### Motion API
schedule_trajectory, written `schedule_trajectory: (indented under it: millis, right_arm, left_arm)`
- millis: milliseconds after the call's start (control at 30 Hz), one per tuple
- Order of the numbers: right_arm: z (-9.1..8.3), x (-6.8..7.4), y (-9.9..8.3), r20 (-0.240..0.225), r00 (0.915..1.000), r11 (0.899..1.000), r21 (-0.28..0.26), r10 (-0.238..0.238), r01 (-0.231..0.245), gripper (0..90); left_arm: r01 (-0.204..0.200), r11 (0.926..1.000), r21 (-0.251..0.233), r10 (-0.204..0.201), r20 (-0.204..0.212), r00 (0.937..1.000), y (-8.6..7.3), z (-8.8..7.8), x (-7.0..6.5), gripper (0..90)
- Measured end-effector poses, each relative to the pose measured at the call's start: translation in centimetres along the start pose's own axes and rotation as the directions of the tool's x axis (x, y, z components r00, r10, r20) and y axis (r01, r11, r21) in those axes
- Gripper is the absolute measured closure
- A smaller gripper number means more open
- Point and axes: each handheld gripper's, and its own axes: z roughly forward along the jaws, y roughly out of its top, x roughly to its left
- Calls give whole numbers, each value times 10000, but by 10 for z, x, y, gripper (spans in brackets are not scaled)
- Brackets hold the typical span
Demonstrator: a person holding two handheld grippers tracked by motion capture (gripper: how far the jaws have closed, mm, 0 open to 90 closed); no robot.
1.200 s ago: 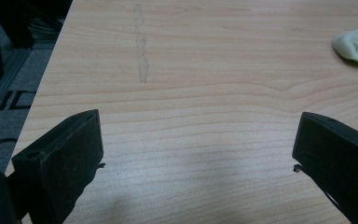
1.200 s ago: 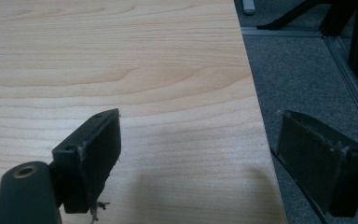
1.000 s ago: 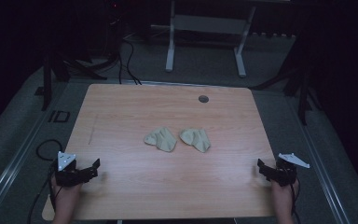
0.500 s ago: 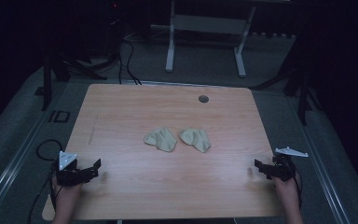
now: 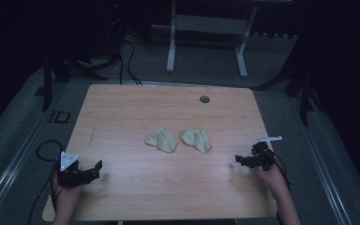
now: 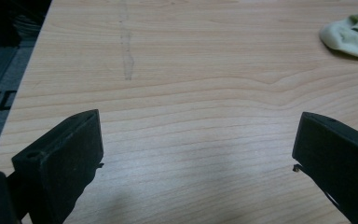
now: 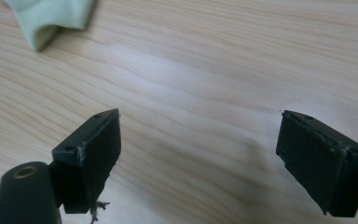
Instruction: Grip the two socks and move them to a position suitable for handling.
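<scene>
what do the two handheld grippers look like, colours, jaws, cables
Both are black. The left gripper carries a grey three-cornered plate on top and has blocky black jaws; a dark cable loops off the table edge beside it. The right gripper has a pale plate seen edge-on, a cable trailing back and similar jaws.

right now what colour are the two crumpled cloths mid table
Pale yellowish green, both the left cloth and the right cloth; the tint shows best in the left gripper view.
</scene>
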Motion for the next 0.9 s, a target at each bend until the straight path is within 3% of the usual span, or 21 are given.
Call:
schedule_trajectory:
  millis: [467, 800, 900]
  right_arm:
    - [23, 34, 39, -441, 9946, 9944, 453, -936, 956, 190]
    - [36, 66, 75, -869, 9813, 9813, 732, -1716, 1781, 192]
    - [39, 73, 84, -937, 9800, 9808, 699, -1753, 1821, 192]
  left_arm:
    - [-97, 9999, 121, 95, 214, 9997, 0, 1, 0, 16]
    - [-217, 9996, 192, 212, 232, 9995, -1, 2, -1, 16]
    - [-222, 9996, 176, 217, 254, 9994, -1, 2, -2, 16]
